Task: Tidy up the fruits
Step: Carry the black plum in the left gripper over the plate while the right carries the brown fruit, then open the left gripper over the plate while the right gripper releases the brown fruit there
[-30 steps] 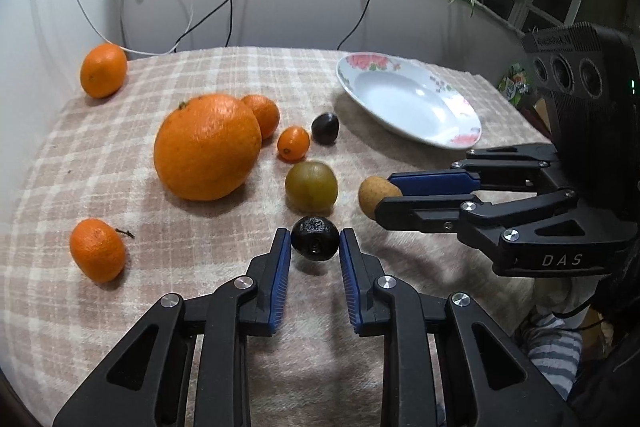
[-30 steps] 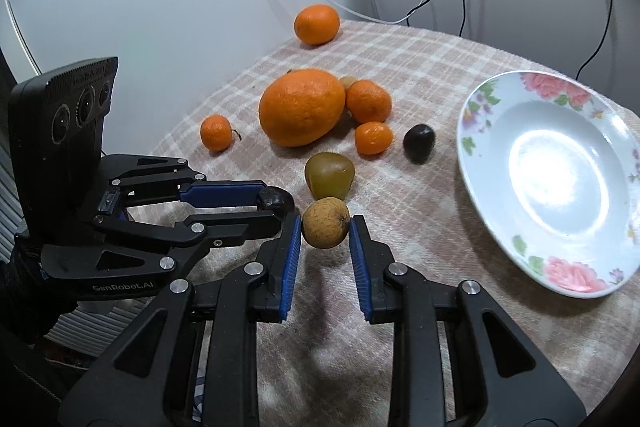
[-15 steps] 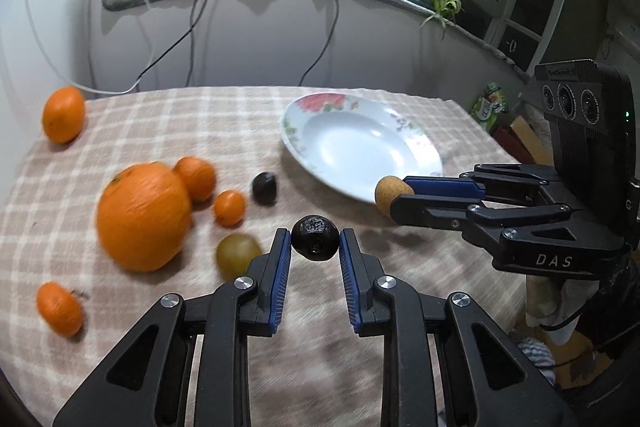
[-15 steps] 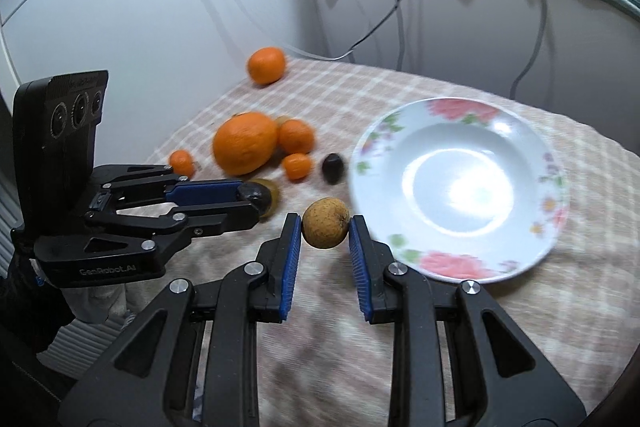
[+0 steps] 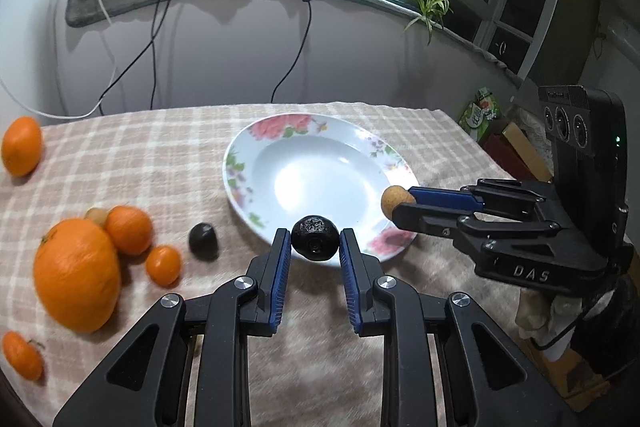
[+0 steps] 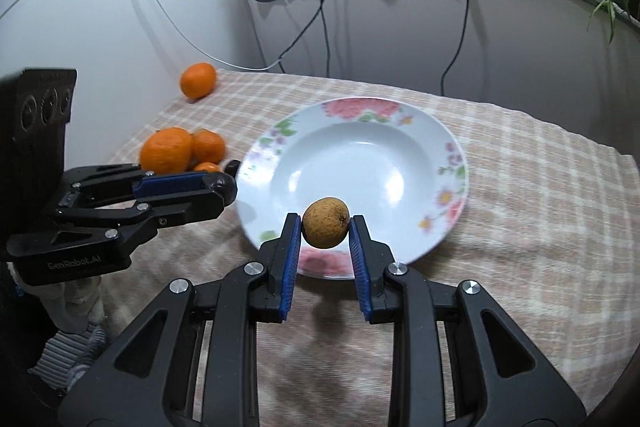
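My left gripper (image 5: pixel 315 243) is shut on a small black wrinkled fruit (image 5: pixel 315 237), held above the near rim of the white flowered plate (image 5: pixel 320 131). My right gripper (image 6: pixel 325 229) is shut on a small tan round fruit (image 6: pixel 325 222), held over the plate's (image 6: pixel 452 155) near rim. In the left wrist view the right gripper (image 5: pixel 394 203) with the tan fruit (image 5: pixel 391 201) is at the plate's right edge. In the right wrist view the left gripper (image 6: pixel 224 189) is at the plate's left edge. The plate holds nothing.
On the checked cloth left of the plate lie a big orange (image 5: pixel 76 277), a mandarin (image 5: pixel 128 229), a tiny orange fruit (image 5: pixel 163 265), a dark fruit (image 5: pixel 204 241) and two more mandarins (image 5: pixel 20 151) (image 5: pixel 22 355). Cables hang on the back wall.
Both grippers have lifted their fruits off the cloth and moved right and forward to the plate's near rim. The fruit pile now lies farther left.
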Tool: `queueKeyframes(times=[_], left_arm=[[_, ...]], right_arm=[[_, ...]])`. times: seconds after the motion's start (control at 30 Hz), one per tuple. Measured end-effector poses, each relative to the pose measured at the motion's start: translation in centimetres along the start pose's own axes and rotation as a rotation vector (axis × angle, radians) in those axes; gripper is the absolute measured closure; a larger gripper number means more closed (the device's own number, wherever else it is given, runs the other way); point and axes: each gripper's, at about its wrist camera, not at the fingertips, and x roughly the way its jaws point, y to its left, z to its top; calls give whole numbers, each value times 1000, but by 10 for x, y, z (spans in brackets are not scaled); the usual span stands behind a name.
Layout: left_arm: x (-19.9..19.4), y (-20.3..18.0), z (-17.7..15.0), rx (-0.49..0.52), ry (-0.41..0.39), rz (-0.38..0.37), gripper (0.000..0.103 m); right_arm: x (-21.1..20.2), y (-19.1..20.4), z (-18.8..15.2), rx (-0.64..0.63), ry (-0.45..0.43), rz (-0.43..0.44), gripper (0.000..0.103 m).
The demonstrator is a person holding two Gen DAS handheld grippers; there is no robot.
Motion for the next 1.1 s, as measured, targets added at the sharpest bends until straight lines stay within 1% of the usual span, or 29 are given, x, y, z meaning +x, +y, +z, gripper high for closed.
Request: queueKeyframes(times=[0.2, 0.5, 0.7, 0.73, 0.77, 0.8, 0.83, 0.87, 0.9, 0.93, 1.1], left_arm=[[13, -8, 3, 26, 19, 12, 80], [16, -5, 4, 11, 23, 26, 79], [14, -4, 6, 4, 17, 30, 79], [14, -4, 6, 6, 17, 31, 79], [14, -4, 6, 8, 19, 33, 74], [14, -4, 5, 9, 19, 35, 65], [13, -5, 5, 10, 18, 38, 62], [13, -5, 5, 12, 18, 40, 61], [12, -6, 5, 14, 17, 41, 61], [12, -7, 4, 16, 18, 44, 61], [7, -6, 3, 20, 12, 53, 61]], right_arm=[[2, -6, -3, -2, 2, -31, 77], [5, -8, -4, -4, 4, -41, 77], [7, -10, -4, 2, -2, -67, 77], [7, -9, -4, 2, -3, -69, 77], [6, -8, -4, 1, -3, -73, 77], [6, -8, -4, -1, -4, -77, 74], [5, -8, -3, -2, -6, -81, 66], [4, -8, -3, -2, -11, -86, 61], [3, -8, -3, -2, -19, -92, 52], [1, -7, -3, -2, -23, -96, 47], [-3, -4, -2, -5, -33, -98, 41]])
